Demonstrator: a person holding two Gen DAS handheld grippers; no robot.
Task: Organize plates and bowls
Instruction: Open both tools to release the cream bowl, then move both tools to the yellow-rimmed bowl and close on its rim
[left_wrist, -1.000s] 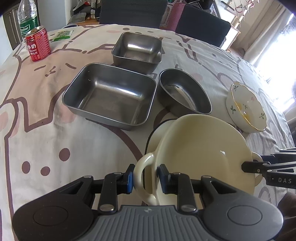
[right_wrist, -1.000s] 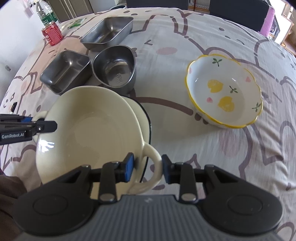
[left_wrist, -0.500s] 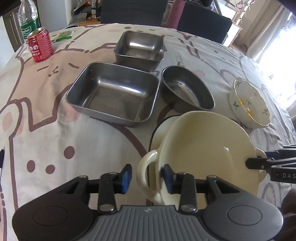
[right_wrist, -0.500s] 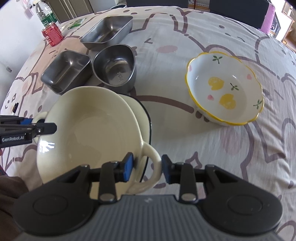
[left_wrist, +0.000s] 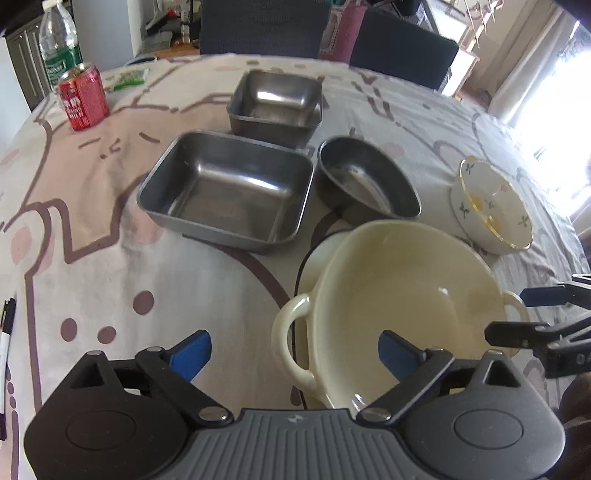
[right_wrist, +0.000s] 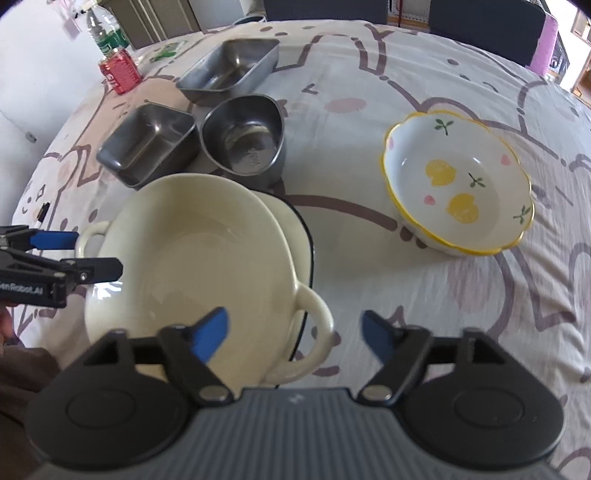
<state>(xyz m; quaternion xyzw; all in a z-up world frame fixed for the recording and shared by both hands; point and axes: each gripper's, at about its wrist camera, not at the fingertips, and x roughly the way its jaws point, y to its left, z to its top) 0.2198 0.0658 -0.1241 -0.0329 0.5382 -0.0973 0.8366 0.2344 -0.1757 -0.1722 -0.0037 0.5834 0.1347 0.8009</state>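
Left gripper (left_wrist: 295, 350) jaws opening wide, cream two-handled bowl (left_wrist: 402, 306) handle between, untouched. Right gripper (right_wrist: 295, 332) likewise opening around opposite handle. Bowl rests nested on plate (right_wrist: 295, 221).

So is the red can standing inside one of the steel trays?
No, the red can stands on the tablecloth, off to the side of the steel trays.

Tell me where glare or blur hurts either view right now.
Left wrist view: window glare washes out the upper right, near the floral bowl. Right wrist view: evenly lit, but one blue pad of the right claw is motion-blurred; both views bend at the edges.
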